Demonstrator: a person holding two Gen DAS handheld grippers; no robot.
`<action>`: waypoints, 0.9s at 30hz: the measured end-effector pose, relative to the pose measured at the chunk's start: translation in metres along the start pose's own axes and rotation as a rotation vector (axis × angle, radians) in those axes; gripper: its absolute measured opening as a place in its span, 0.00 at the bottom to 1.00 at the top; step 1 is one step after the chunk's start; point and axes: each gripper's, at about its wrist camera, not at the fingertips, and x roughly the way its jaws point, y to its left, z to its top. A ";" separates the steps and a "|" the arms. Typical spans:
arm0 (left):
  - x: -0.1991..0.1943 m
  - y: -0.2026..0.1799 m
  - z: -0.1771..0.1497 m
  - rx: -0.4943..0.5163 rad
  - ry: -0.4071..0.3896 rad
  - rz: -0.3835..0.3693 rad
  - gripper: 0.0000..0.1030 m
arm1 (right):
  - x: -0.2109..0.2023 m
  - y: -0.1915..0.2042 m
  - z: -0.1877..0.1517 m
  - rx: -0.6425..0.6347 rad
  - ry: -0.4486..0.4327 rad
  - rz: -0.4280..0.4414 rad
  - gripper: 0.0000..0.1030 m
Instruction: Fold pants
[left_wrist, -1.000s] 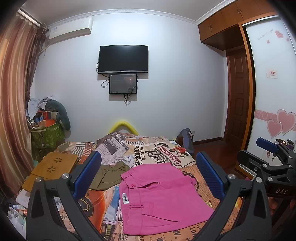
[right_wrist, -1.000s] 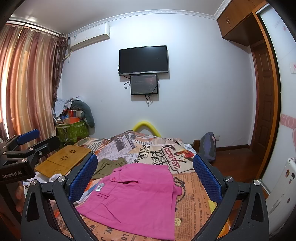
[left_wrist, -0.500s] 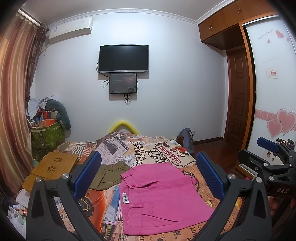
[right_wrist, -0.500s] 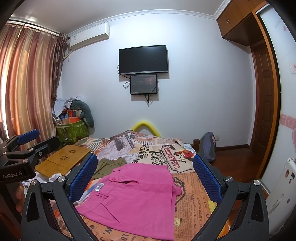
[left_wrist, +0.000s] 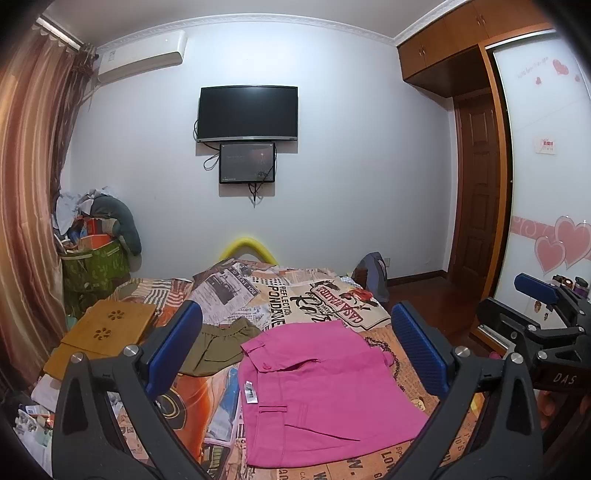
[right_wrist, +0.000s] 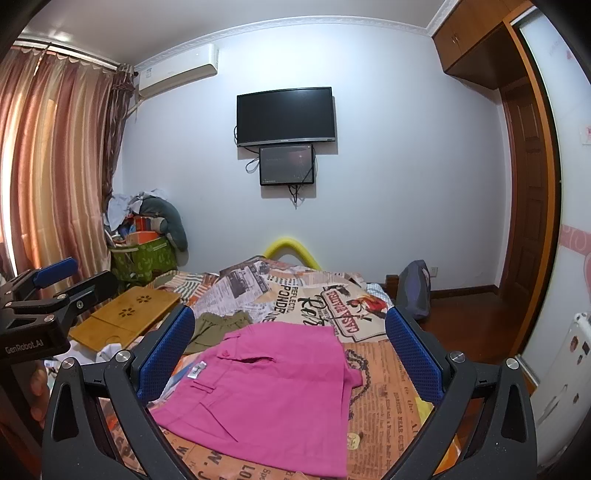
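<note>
Pink pants (left_wrist: 325, 387) lie on the bed (left_wrist: 325, 299) as a compact, flat rectangle, waistband and label uppermost; the fold appears essentially complete, at most a final tidy left. Left tool (left_wrist: 295, 354) and right tool (right_wrist: 291, 350) hang above, jaws spread wide, holding nothing. Olive garment (left_wrist: 218, 339) lies just beside.

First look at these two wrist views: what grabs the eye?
The bright pink pants, lying flat and already folded into a compact rectangle in the middle of the newspaper-print bedspread. Both tongs, left and right, hang open above them, holding nothing. Behind, a black wall-mounted television dominates the pale wall, and an olive-green garment lies left of the pants.
</note>
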 end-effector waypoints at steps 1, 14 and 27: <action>0.001 0.000 0.000 0.001 0.001 0.000 1.00 | 0.001 0.000 0.000 0.001 0.001 0.000 1.00; 0.046 0.004 -0.010 0.016 0.073 -0.005 1.00 | 0.032 -0.022 -0.016 0.007 0.067 -0.065 1.00; 0.175 0.049 -0.080 -0.037 0.383 0.016 0.97 | 0.104 -0.087 -0.066 0.067 0.300 -0.146 0.97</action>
